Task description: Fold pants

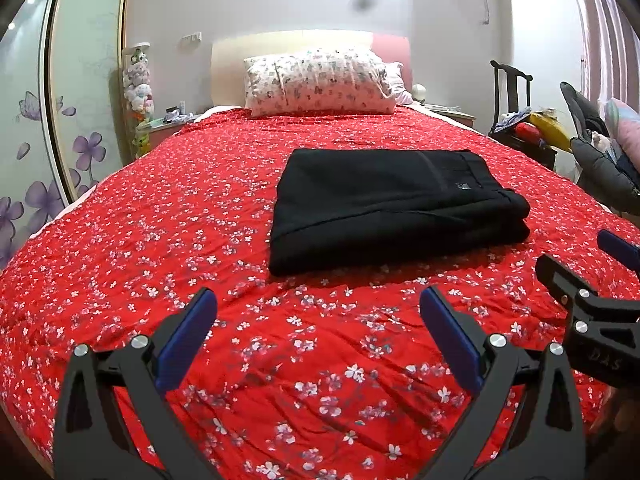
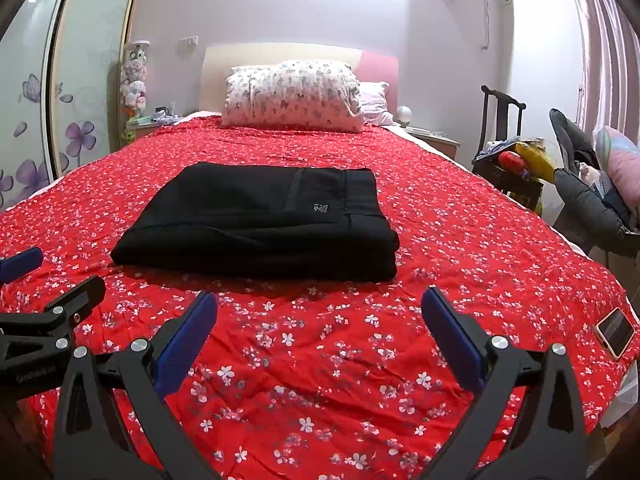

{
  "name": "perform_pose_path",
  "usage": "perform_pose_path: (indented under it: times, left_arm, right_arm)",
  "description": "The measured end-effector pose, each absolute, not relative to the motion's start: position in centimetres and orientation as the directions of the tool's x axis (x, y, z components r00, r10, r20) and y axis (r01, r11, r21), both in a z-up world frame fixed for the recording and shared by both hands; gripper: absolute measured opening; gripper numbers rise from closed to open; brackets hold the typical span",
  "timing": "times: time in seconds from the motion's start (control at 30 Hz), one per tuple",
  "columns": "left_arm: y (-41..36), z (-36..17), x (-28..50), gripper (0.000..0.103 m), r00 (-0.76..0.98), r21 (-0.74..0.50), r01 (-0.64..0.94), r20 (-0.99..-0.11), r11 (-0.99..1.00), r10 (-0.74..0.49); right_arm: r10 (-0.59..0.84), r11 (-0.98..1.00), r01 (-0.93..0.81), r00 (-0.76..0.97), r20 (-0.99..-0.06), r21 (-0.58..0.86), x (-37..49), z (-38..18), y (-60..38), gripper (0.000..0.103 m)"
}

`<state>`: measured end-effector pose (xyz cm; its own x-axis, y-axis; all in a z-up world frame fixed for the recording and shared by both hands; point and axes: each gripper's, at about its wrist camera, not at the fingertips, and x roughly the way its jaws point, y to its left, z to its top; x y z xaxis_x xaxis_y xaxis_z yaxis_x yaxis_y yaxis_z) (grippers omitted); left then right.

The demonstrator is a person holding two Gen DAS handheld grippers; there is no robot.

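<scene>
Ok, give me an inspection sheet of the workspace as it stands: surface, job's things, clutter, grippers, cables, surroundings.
Surface: bed with red floral bedspread, lightly wrinkled, covering the whole top.
Job's things: black pants lie folded in a compact stack mid-bed, small logo facing up.
Clutter: phone at the bed's right edge; patterned pillow at the headboard.
Grippers: left gripper open, holding nothing, hovering short of the pants; right gripper open, holding nothing, likewise apart from them.
Cables: thin cord hanging down the far wall; nothing seen on the bed.
Surroundings: flowered wardrobe door on the left, plush toys in the corner, dark chair with piled items on the right.
</scene>
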<state>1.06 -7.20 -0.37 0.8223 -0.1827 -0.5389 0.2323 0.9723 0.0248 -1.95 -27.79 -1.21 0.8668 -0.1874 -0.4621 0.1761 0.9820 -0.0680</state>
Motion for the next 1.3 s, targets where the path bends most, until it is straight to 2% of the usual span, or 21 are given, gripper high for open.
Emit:
perform_pose_path:
  times: [1.3]
  left_arm:
    - [-7.15,-0.59,1.22,0.101,0.815,0.009,0.220,-0.551,0.976,-0.178]
  right_arm:
    - [-0.183,0.983,0.171,0.857,-0.483,-0.069,-1.40,-1.73,-28.21,0.102]
